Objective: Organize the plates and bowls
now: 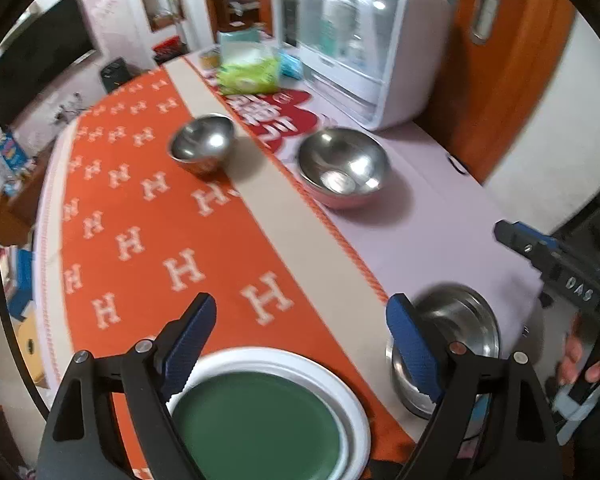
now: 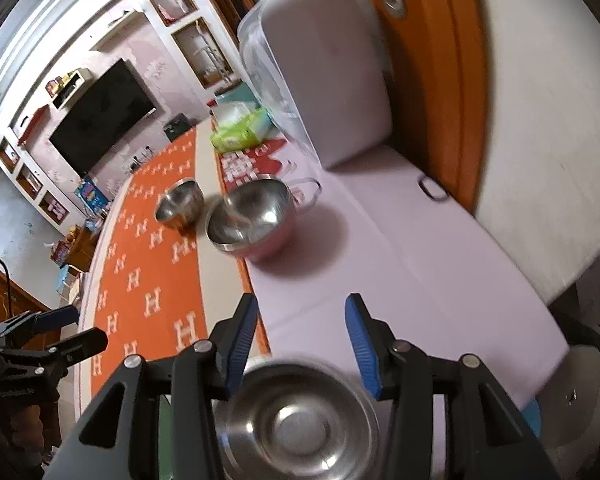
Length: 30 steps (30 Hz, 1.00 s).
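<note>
A green plate (image 1: 256, 420) lies stacked on a white plate (image 1: 352, 400) on the orange cloth, just below my left gripper (image 1: 300, 300), which is open above it and holds nothing. Beside the plates on the pale mat stands a steel bowl (image 1: 460, 332), the same steel bowl (image 2: 296, 420) that lies under my right gripper (image 2: 302, 300). That gripper's jaws stand apart and clear of the rim. Farther back sit a small steel bowl (image 1: 202, 144) (image 2: 180, 202) and a larger steel bowl (image 1: 342, 166) (image 2: 252, 216). Each gripper shows in the other view: the right gripper (image 1: 560, 264), the left gripper (image 2: 48, 336).
A white dish cabinet (image 1: 364, 40) (image 2: 324, 80) stands at the back of the table beside an orange door (image 1: 512, 60). A green tissue pack (image 1: 248, 72) lies behind the bowls, and a glass mug (image 2: 304, 196) stands by the larger bowl. The table's right edge (image 2: 540, 312) is close.
</note>
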Tool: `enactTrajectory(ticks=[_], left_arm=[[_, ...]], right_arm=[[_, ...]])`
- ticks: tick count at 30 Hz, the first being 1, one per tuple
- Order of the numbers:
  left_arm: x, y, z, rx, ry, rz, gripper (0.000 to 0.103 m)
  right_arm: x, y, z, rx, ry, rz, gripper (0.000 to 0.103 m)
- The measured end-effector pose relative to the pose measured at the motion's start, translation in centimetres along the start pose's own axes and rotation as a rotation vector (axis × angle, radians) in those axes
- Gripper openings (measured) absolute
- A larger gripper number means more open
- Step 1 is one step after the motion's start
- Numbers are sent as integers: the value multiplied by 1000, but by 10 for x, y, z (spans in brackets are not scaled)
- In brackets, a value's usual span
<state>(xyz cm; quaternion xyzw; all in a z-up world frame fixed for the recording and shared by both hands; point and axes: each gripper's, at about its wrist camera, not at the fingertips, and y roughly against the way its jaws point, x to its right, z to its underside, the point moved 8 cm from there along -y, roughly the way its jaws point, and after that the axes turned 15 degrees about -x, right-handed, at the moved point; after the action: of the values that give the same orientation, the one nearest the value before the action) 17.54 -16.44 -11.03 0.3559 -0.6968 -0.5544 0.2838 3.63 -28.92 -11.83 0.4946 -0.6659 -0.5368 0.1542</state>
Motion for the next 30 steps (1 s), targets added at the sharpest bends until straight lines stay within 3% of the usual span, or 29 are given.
enactTrajectory(ticks=[5, 14, 30], left_arm=[[-18, 12, -24, 27, 21, -30, 87], [-32, 15, -65, 44, 60, -37, 87], [-31, -48, -107, 23, 51, 49, 87]], right_arm=[[-11, 2, -37, 39, 12, -37, 60], [-25, -6, -88, 74, 19, -71, 68], [-20, -77, -110, -10, -36, -107, 69]])
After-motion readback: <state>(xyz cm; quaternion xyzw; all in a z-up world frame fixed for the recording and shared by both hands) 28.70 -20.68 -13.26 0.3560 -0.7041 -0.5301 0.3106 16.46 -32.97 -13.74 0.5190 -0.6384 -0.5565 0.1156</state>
